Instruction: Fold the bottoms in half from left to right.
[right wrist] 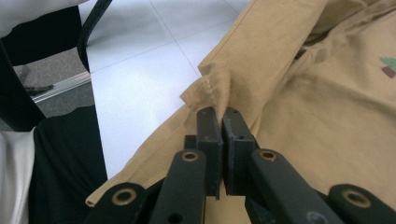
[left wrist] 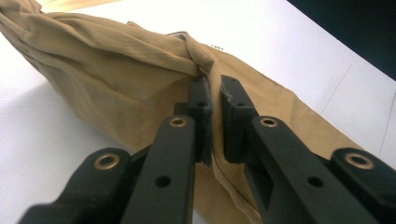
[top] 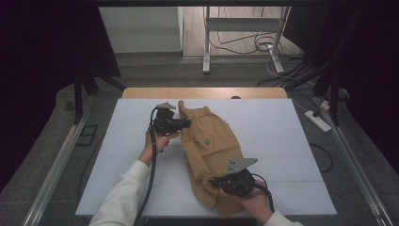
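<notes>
A tan garment (top: 211,146) with a small green print lies lengthwise on the white table (top: 282,136). My left gripper (top: 184,123) is at its far left edge, shut on a bunched fold of the cloth (left wrist: 140,65); in the left gripper view the fabric runs between the two black pads (left wrist: 201,107). My right gripper (top: 215,181) is at the near end of the garment, shut on a pinched edge of the tan fabric (right wrist: 217,86), which sticks up from between its jaws. Both pinched spots are lifted a little off the table.
The white table has bare surface to the right of the garment and to the left of my left hand. A wooden strip (top: 202,92) borders its far edge. Beyond stand a metal frame's legs (top: 207,42), floor cables (top: 263,47) and a power strip (top: 318,120).
</notes>
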`<state>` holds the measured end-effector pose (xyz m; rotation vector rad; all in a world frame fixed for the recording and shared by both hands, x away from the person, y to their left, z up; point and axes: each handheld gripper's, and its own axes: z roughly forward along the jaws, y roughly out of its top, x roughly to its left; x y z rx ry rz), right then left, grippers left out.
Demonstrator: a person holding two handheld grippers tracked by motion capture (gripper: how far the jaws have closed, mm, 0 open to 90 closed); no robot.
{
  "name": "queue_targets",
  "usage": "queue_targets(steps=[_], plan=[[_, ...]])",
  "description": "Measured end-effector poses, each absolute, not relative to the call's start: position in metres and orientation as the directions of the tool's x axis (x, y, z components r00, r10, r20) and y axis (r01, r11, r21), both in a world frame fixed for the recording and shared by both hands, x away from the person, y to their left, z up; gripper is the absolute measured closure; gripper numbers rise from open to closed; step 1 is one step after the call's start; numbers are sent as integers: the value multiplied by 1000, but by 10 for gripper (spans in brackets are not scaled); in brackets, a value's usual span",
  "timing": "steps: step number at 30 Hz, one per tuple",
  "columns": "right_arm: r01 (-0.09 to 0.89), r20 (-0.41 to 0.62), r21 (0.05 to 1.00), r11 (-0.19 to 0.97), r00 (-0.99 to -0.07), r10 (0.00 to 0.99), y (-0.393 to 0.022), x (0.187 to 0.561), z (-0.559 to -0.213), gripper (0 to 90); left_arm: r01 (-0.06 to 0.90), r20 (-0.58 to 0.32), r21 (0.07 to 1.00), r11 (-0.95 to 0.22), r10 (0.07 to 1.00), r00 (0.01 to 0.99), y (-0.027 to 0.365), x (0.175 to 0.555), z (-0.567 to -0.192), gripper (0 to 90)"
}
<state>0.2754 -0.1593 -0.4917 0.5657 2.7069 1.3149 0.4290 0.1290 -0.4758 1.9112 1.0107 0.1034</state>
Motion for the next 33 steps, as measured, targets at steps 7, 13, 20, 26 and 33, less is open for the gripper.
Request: queue_targets(steps=[7, 13, 20, 26, 33], plan=[[305, 96, 780, 546, -921, 377, -171, 276, -489, 867, 607, -331, 765, -218, 675, 659, 119, 432, -476, 833], [316, 97, 784, 535, -913, 397, -181, 275, -488, 867, 606, -329, 761, -229, 670, 666, 110, 435, -475, 830], [327, 97, 781, 533, -905, 414, -190, 276, -489, 867, 606, -325, 758, -239, 668, 670, 100, 438, -473, 829], [334, 97, 783, 525, -899, 427, -198, 275, -488, 867, 610, -326, 754, -244, 667, 670, 94, 441, -475, 829], [343, 99, 787, 514, -891, 443, -205, 274, -487, 867, 609, -321, 751, -256, 665, 674, 87, 443, -474, 827]])
